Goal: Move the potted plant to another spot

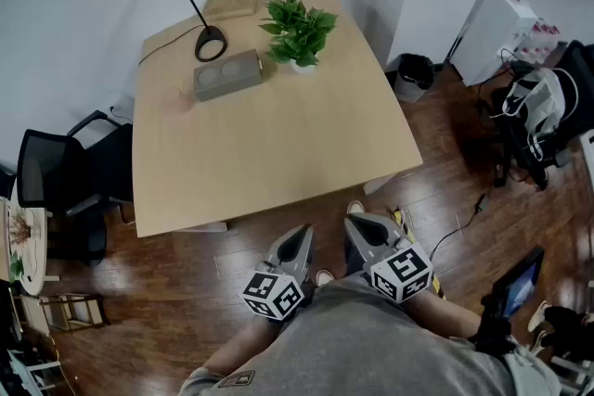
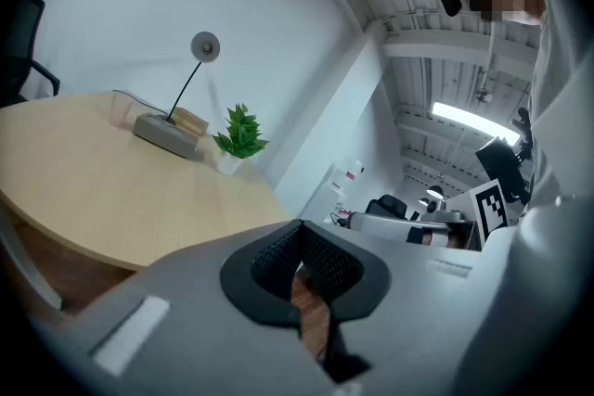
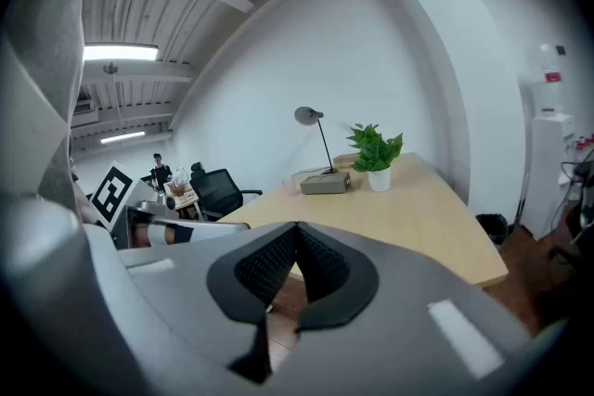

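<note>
A small green potted plant (image 1: 299,34) in a white pot stands at the far side of the light wooden table (image 1: 278,153). It also shows in the left gripper view as the plant (image 2: 239,136) and in the right gripper view as the plant (image 3: 375,153). My left gripper (image 1: 299,241) and right gripper (image 1: 360,229) are held close to my body, short of the table's near edge and far from the plant. Both are shut with nothing between the jaws.
A grey lamp (image 1: 186,0) and a grey box (image 1: 228,74) stand left of the plant, with a tan box (image 1: 230,3) behind. A pinkish cup (image 1: 176,97) sits near the left edge. Black chair (image 1: 65,181) at left, bin (image 1: 413,74) and white cabinet (image 1: 497,32) at right.
</note>
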Action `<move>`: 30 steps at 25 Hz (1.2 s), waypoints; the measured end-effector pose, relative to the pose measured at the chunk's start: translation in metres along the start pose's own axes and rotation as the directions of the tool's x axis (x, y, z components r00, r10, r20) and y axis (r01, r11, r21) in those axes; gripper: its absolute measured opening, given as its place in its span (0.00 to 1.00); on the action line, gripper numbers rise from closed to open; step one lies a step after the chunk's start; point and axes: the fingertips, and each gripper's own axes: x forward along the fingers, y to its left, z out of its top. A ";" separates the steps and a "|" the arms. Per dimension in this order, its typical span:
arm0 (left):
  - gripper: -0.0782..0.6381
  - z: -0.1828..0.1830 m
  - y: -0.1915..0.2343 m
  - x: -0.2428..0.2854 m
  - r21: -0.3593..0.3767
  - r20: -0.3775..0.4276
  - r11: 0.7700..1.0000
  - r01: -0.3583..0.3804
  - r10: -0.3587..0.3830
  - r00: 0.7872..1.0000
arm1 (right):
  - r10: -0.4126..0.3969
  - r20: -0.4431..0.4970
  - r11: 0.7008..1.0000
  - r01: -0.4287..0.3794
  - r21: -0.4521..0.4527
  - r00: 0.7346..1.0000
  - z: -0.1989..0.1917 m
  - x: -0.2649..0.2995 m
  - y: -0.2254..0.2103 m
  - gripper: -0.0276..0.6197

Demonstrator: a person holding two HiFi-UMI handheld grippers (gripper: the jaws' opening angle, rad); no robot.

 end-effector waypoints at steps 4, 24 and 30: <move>0.11 0.015 0.014 0.044 -0.002 0.008 1.000 -0.027 0.027 1.000 | 0.027 0.004 1.000 -0.027 0.005 1.000 0.021 0.025 -0.042 0.05; 0.11 0.086 0.083 0.213 0.021 0.002 0.975 -0.221 0.221 0.975 | 0.105 -0.064 0.994 -0.103 0.037 0.992 0.083 0.122 -0.214 0.05; 0.11 0.094 0.124 0.241 0.026 -0.009 0.975 -0.221 0.221 0.975 | 0.065 -0.108 0.998 -0.064 0.017 0.992 0.075 0.161 -0.235 0.05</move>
